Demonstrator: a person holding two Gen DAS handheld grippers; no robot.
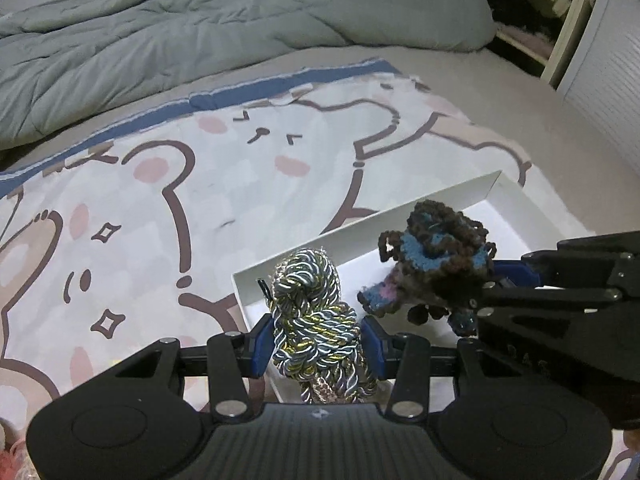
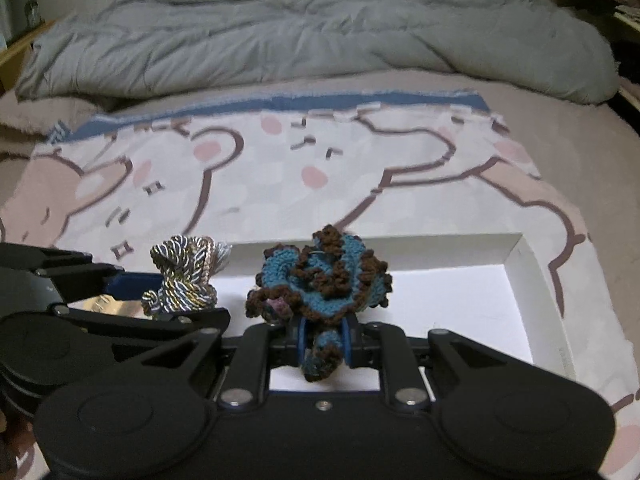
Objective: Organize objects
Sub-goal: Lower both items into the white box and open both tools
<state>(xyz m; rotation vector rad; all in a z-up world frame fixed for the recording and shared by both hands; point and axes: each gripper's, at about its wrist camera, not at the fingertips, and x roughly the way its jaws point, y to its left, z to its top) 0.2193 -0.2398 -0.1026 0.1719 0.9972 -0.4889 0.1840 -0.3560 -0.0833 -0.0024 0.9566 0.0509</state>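
My left gripper [image 1: 316, 344] is shut on a knotted bundle of silver-and-gold twisted cord [image 1: 316, 312] and holds it over the left end of a shallow white box [image 1: 360, 226]. My right gripper [image 2: 325, 342] is shut on a blue-and-brown crocheted piece [image 2: 320, 276] and holds it over the same white box [image 2: 520, 280]. In the left wrist view the right gripper [image 1: 486, 280] comes in from the right with the crocheted piece [image 1: 432, 264]. In the right wrist view the left gripper [image 2: 152, 284] comes in from the left with the cord [image 2: 184, 280].
The box lies on a bear-print blanket [image 1: 200, 200] spread on a bed. A rumpled grey duvet [image 2: 300, 32] fills the far side of the bed. A white shelf unit [image 1: 600, 60] stands at the far right.
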